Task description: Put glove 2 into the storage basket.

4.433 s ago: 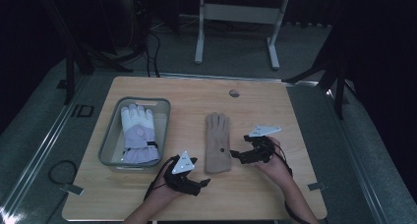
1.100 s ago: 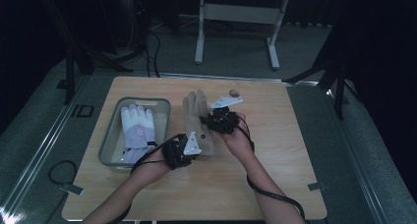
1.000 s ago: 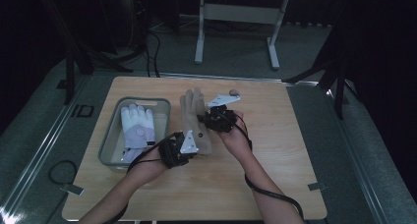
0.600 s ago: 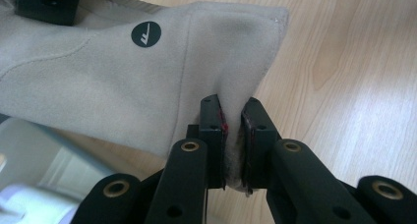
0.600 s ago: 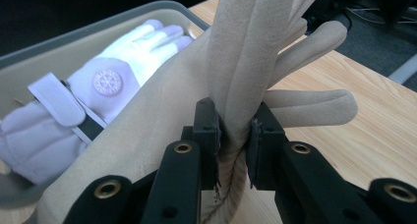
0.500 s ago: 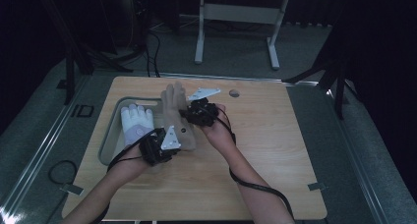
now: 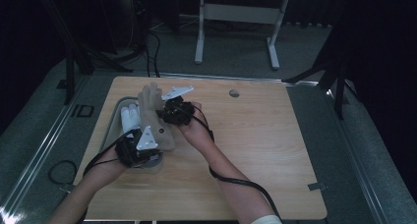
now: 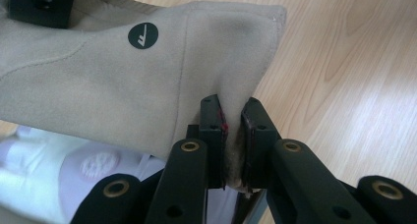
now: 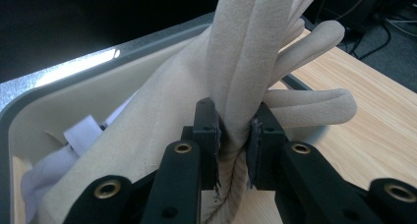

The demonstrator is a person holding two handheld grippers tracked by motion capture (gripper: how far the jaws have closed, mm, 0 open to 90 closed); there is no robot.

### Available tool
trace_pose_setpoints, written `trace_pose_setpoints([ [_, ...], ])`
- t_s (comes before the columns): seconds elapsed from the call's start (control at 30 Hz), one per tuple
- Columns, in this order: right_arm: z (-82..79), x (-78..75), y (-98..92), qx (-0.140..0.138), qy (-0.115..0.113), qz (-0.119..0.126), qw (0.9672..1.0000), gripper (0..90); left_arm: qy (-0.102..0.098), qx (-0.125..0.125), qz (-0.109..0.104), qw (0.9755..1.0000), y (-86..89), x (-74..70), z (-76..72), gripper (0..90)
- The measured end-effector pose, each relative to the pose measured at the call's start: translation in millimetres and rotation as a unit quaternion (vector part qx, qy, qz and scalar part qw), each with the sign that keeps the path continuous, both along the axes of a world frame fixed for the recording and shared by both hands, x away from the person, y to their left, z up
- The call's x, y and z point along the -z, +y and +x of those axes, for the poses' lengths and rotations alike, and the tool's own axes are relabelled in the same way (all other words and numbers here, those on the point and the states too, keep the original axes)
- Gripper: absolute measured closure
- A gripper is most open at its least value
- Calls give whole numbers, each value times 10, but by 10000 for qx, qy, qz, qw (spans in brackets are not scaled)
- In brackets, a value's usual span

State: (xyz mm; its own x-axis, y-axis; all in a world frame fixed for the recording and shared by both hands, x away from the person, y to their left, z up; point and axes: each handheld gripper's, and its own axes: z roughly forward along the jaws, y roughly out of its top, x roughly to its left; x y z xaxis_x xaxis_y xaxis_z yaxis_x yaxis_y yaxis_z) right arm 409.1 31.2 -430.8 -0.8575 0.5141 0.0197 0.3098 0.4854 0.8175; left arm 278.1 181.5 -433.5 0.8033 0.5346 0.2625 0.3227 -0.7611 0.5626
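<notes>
Beige glove (image 7: 156, 120) (both tools pinching) over tray (image 7: 114, 121).

A light wooden table (image 7: 275, 150) with rounded corners fills the middle of the frame, a small round grommet (image 7: 234, 93) near its far edge. Grey carpeted floor (image 7: 305, 52) surrounds it, and the room beyond is dark. At upper centre stands a pale metal frame (image 7: 236, 17) on two legs. Black cables (image 7: 150, 42) trail at upper left, and another loops on the floor (image 7: 61, 171) at lower left

"ID" on floor (image 7: 81, 110), round logo on beige glove (image 8: 143, 36)
</notes>
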Motion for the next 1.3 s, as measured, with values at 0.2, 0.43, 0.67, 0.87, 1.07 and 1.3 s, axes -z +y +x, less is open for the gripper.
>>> trace_pose_setpoints([
  [0.2,10,45,331,-235,22,-79,9997,772,29,-234,60,9997,244,15,-68,821],
  [0.43,34,169,618,-324,116,-89,9994,771,212,-437,-42,9988,436,153,-39,820],
  [0.67,99,383,643,-237,270,-397,9986,768,406,-442,-63,9982,381,288,46,820],
  [0.87,147,491,651,-190,394,-469,9979,764,492,-426,28,9979,359,324,86,819],
  [1.07,148,561,684,-150,533,-496,9972,744,654,-461,-20,9968,390,365,107,817],
  [1.3,191,524,638,-24,579,-499,9971,609,753,-505,-166,9957,403,384,133,803],
])
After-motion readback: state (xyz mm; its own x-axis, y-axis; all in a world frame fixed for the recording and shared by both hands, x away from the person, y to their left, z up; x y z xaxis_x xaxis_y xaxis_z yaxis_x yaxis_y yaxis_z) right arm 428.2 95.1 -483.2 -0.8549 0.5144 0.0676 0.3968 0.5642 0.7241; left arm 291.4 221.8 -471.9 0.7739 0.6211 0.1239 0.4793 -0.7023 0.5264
